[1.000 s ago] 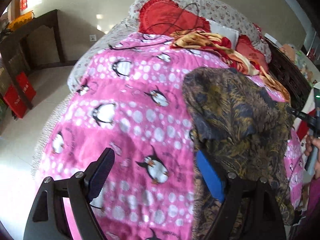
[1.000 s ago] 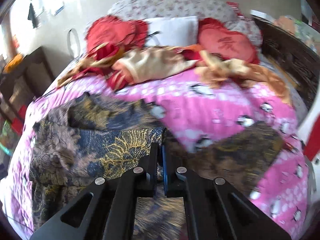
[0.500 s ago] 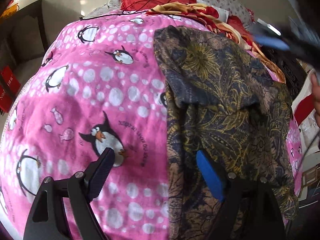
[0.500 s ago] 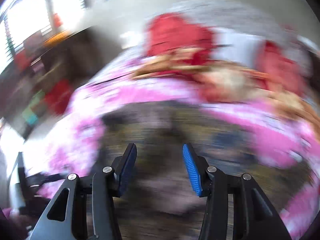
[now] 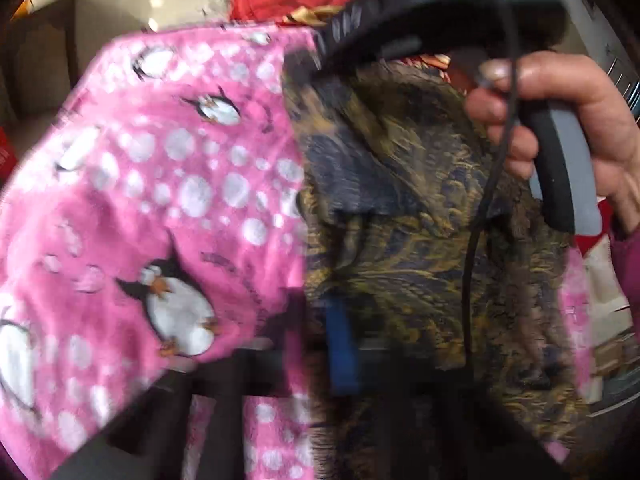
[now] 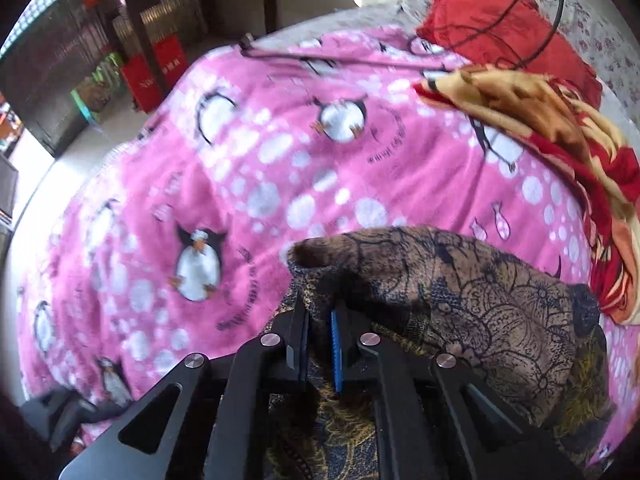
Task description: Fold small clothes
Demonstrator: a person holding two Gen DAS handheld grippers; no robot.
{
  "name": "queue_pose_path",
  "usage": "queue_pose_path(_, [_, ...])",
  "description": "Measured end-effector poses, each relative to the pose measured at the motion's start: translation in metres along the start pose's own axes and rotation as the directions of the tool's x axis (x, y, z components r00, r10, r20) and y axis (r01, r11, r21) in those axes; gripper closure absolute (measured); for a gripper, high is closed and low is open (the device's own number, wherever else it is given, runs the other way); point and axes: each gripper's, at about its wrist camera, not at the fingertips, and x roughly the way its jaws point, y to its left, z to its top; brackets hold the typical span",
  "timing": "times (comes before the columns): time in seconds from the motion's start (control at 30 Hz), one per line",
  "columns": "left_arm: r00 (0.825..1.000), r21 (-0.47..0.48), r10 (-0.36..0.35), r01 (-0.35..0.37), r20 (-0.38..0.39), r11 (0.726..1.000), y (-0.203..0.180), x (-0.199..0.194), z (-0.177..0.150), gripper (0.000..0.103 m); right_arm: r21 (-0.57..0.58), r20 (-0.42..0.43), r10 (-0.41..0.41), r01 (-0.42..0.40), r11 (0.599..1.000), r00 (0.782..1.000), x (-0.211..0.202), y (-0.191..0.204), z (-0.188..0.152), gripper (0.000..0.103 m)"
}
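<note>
Since the earlier frame, both tools have just closed onto the dark patterned garment, which lies on the pink penguin blanket covering the bed. The right tool is clamped on a raised fold; the left tool, blurred, has come together at the garment's near edge, beside the blanket.

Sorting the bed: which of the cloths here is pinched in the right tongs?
The dark patterned garment, its brown-and-navy edge pinched in the right tongs; the red-and-gold cloth lies loose farther up.
</note>
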Motion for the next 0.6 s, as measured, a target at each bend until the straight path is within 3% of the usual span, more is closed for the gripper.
queue_pose_path(0.13, [0.999,-0.023,-0.032,0.033,0.042,0.999,0.015,-0.026,0.01,0.097,-0.002,0.085,0.078,-0.078,0.997,0.993,-0.019,0.012,0.016,0.1])
queue_pose_path(0.23, [0.996,-0.025,0.0,0.003,0.091,1.0,0.033,-0.058,0.016,0.097,0.006,0.151,0.145,-0.147,0.989,0.978,-0.028,0.022,0.032,0.1])
queue_pose_path(0.37, [0.997,-0.073,0.042,-0.037,0.071,0.997,0.055,-0.062,0.017,0.097,0.064,0.189,0.205,-0.22,0.973,0.96,-0.008,0.03,0.051,0.1])
queue_pose_path(0.43, [0.998,-0.095,0.044,-0.041,0.033,0.995,0.058,-0.052,0.02,0.097,0.133,0.158,0.203,-0.224,0.965,0.966,0.018,0.031,0.051,0.094])
queue_pose_path(0.5, [0.998,-0.093,0.06,-0.057,0.024,0.994,0.055,-0.05,0.021,0.096,0.186,0.12,0.192,-0.212,0.959,0.974,0.032,0.029,0.045,0.078])
queue_pose_path(0.57, [0.994,-0.075,0.092,-0.088,0.055,0.993,0.05,-0.057,0.024,0.095,0.188,0.155,0.2,-0.227,0.956,0.968,0.019,0.027,0.031,0.075])
queue_pose_path(0.6, [0.992,-0.071,0.104,-0.1,0.067,0.992,0.045,-0.059,0.027,0.089,0.172,0.174,0.196,-0.226,0.959,0.965,0.006,0.025,0.024,0.072])
